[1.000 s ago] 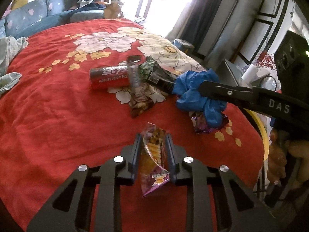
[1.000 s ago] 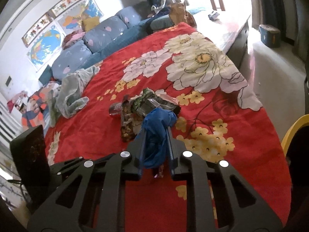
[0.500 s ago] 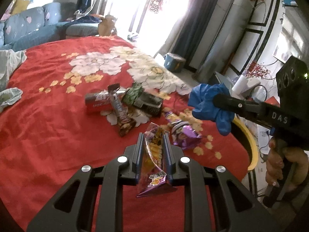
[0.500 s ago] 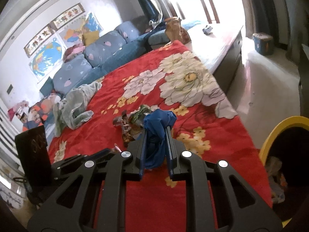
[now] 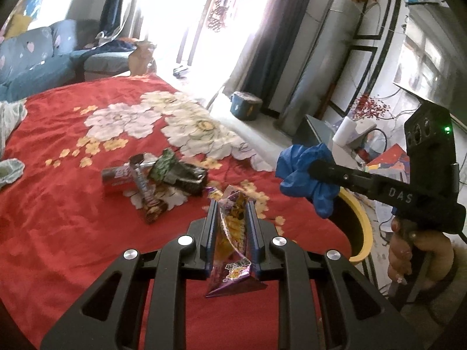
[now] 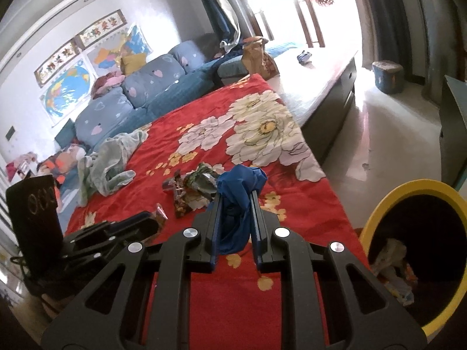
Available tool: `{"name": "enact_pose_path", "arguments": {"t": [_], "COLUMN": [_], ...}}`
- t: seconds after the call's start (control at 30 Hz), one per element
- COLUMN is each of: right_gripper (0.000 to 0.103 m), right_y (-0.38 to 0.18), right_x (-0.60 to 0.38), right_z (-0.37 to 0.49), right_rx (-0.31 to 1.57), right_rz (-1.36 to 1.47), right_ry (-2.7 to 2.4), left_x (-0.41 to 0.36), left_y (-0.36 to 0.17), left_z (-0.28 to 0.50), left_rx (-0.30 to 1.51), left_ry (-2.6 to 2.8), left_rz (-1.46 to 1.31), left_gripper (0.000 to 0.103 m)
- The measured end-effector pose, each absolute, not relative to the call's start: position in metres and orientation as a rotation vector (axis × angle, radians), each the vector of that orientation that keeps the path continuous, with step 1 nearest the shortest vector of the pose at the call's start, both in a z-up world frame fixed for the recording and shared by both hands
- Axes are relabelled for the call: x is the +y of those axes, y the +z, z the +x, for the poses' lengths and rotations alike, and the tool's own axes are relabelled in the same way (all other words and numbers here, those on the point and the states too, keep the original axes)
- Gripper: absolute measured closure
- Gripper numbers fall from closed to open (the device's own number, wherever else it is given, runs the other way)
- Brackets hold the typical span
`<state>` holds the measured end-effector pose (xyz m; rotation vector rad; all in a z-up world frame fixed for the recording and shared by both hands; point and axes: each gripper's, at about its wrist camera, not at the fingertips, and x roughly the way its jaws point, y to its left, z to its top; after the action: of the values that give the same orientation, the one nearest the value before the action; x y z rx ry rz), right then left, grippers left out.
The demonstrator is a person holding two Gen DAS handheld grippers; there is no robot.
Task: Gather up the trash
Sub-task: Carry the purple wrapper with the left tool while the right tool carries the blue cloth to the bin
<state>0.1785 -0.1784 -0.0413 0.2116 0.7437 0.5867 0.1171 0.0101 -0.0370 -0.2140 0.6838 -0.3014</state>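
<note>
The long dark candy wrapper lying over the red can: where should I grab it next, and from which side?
Take the candy wrapper at its near end, which rests on the red bedspread clear of the red can. Come from above, tongs across its narrow width; it lies flat.

Daylight poured in through the window (image 5: 186, 20) behind the red bedspread (image 5: 73, 192), and that opening was blown out to plain white in both views. The floor (image 6: 388, 134) beside the bedspread glared almost as hard. The bedspread itself was evenly lit and strongly coloured, with soft shadows under the wrappers lying on it. The inside of the yellow bin (image 6: 420, 233) near its foot was nearly black. Fisheye bending curved straight lines toward the edges, and the corners fell to dark vignette. Far from the bedspread, detail turned soft and slightly smeared.
</note>
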Motion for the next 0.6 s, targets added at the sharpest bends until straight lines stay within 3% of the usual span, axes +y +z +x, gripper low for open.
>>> {"name": "enact_pose_path", "arguments": {"t": [0.6], "right_gripper": [0.091], "right_y": [-0.045], "right_x": [-0.239], "right_z": [0.169], "right_rx": [0.719], "right_rz": [0.246], "right_ry": [0.485], "left_x": [-0.050], "left_y": [-0.019], "left_z": [0.121], "left_rx": [0.657], "left_ry": [-0.417], "left_rz": [-0.126], "left_gripper": [0.085]}}
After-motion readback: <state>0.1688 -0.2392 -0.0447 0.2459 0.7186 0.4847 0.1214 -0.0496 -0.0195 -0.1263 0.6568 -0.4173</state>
